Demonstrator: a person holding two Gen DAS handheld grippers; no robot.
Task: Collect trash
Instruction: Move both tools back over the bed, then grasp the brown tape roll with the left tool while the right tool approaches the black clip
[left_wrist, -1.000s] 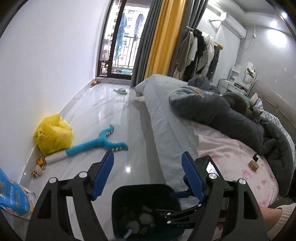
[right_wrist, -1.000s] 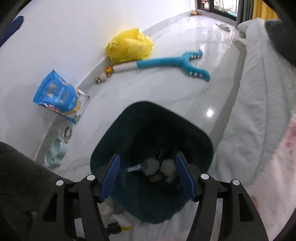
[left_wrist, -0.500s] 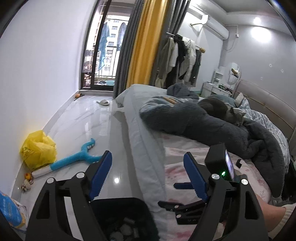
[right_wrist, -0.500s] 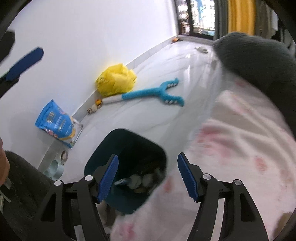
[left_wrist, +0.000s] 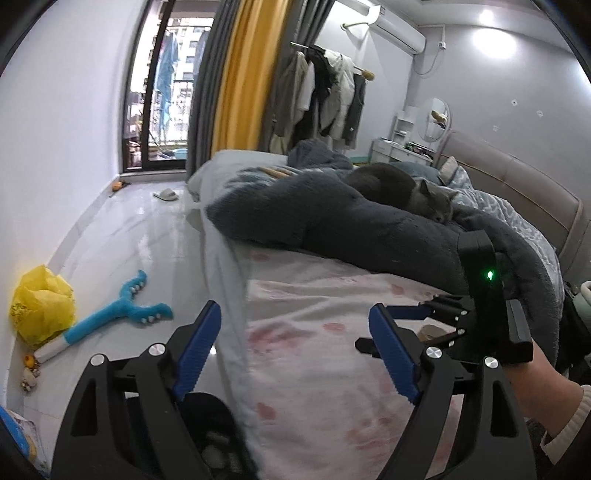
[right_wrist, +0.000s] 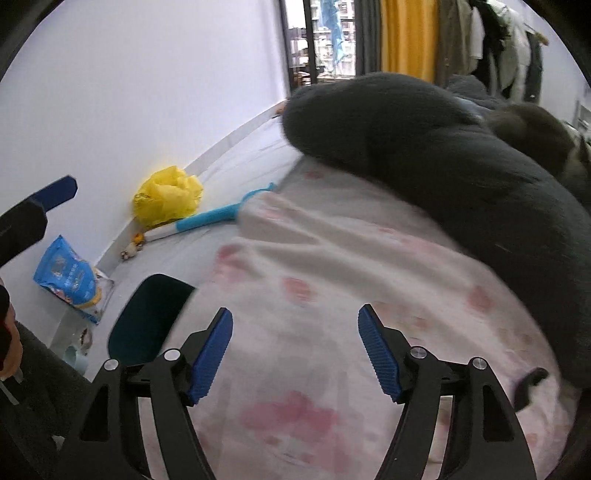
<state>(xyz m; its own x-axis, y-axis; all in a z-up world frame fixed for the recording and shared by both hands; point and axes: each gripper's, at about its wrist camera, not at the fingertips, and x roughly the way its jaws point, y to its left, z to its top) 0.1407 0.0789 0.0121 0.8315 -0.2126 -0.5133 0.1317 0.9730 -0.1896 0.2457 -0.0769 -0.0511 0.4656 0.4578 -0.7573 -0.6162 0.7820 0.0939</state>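
The dark bin (right_wrist: 147, 317) stands on the floor by the bed's near edge; in the left wrist view (left_wrist: 214, 424) only its rim and some trash inside show between my fingers. My left gripper (left_wrist: 295, 350) is open and empty over the bed's edge. My right gripper (right_wrist: 295, 350) is open and empty above the pink-flowered sheet (right_wrist: 332, 295). In the left wrist view the right gripper (left_wrist: 443, 325) hangs over the bed with a small tan item (left_wrist: 428, 331) just behind it. A small dark object (right_wrist: 530, 384) lies on the sheet at the right.
A dark fleece blanket (left_wrist: 351, 225) and a grey cat (left_wrist: 424, 195) lie on the bed. On the floor are a yellow bag (left_wrist: 40, 302), a blue plush toy (left_wrist: 122, 314), a blue pouch (right_wrist: 68, 277) and pet bowls (right_wrist: 75, 354) by the wall.
Both grippers rose and swung right from above the bin to above the bed. The bin slid to the lower left of both views. Both stayed open.
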